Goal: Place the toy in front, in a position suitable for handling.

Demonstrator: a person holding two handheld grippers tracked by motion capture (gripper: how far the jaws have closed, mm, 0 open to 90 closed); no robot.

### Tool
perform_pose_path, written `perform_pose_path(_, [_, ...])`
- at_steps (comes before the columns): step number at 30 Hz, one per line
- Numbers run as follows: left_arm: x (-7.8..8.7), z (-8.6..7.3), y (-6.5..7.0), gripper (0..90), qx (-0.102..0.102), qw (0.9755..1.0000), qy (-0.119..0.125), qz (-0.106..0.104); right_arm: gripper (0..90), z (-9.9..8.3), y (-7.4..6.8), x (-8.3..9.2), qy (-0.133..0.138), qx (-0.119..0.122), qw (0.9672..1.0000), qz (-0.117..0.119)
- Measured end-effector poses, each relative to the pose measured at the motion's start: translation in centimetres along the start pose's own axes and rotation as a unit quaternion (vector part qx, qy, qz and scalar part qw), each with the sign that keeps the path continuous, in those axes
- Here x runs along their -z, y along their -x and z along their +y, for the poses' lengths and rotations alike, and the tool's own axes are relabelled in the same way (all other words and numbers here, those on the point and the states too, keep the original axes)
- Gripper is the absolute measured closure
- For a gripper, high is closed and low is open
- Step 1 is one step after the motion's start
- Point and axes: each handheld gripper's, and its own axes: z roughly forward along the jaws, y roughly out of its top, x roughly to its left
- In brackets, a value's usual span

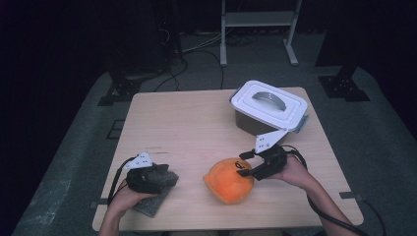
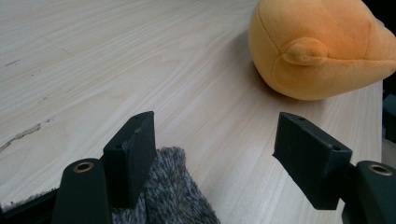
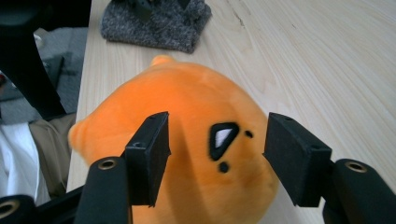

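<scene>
Right gripper (image 3: pixel 217 154) jaws apart around the round orange plush toy (image 1: pixel 228 179); left gripper (image 2: pixel 215 156) apart over grey fuzzy cloth (image 2: pixel 175 191). That squishy plush at 5 o'clock could easily slip free.

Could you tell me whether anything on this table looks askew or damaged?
Little stands out. The flat grey fuzzy cloth overhangs the near edge of the light wooden table, and a dark scuff marks the wood beside it. The round orange plush toy and the white lidded box look fine.
</scene>
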Motion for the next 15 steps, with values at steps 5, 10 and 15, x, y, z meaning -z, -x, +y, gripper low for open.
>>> perform_pose_path(5, [0.0,0.0,0.1,28.8,-0.002,1.0,-0.002,-0.002,37.0,-0.4,1.2,-0.7,-0.004,-0.013,0.9997,0.019])
perform_pose_path(10, [-0.1,0.0,0.1,28.7,-0.003,1.0,-0.002,-0.005,47.0,-0.9,0.8,-0.7,-0.006,-0.031,0.9992,0.023])
perform_pose_path(15, [-0.2,0.1,0.2,28.8,-0.005,1.0,0.0,-0.007,49.7,-1.0,-0.3,-0.6,-0.009,-0.051,0.9986,0.007])
